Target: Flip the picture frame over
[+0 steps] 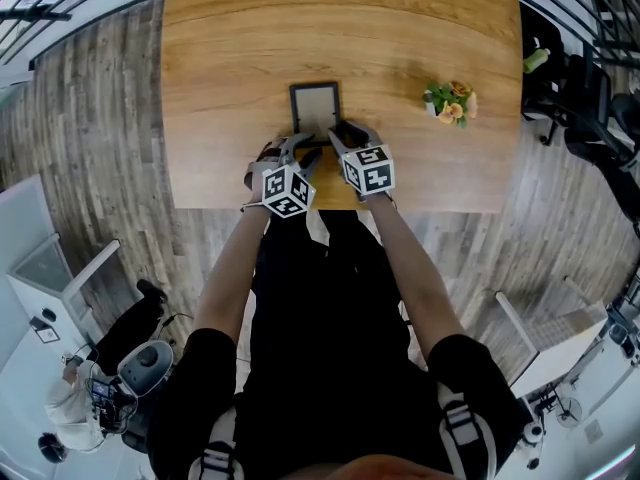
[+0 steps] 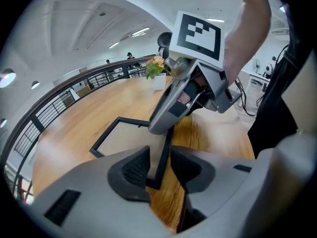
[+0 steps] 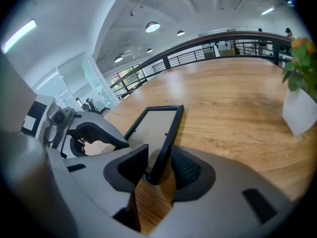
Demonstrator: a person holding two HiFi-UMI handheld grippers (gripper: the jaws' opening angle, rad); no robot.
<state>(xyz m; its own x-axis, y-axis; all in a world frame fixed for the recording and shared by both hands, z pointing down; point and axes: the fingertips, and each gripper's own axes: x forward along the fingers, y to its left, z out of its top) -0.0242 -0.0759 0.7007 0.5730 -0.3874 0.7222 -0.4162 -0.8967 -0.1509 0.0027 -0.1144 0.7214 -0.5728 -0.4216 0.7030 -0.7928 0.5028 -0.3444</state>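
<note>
The picture frame (image 1: 315, 103), black-edged with a pale inside, is on the wooden table (image 1: 240, 48) near its front edge. Both grippers meet at its near side. In the left gripper view, the near corner of the frame (image 2: 131, 138) stands between the pads of my left gripper (image 2: 159, 168), which is shut on it. In the right gripper view, my right gripper (image 3: 159, 168) is shut on the frame's (image 3: 157, 125) near right corner, which is tilted up off the wood. From above, the left gripper (image 1: 303, 150) and right gripper (image 1: 340, 134) sit side by side.
A small potted plant (image 1: 450, 102) in a white pot (image 3: 298, 110) stands on the table, right of the frame. The table's front edge runs just under the grippers. Railings, chairs and desks surround the table on a wood-plank floor.
</note>
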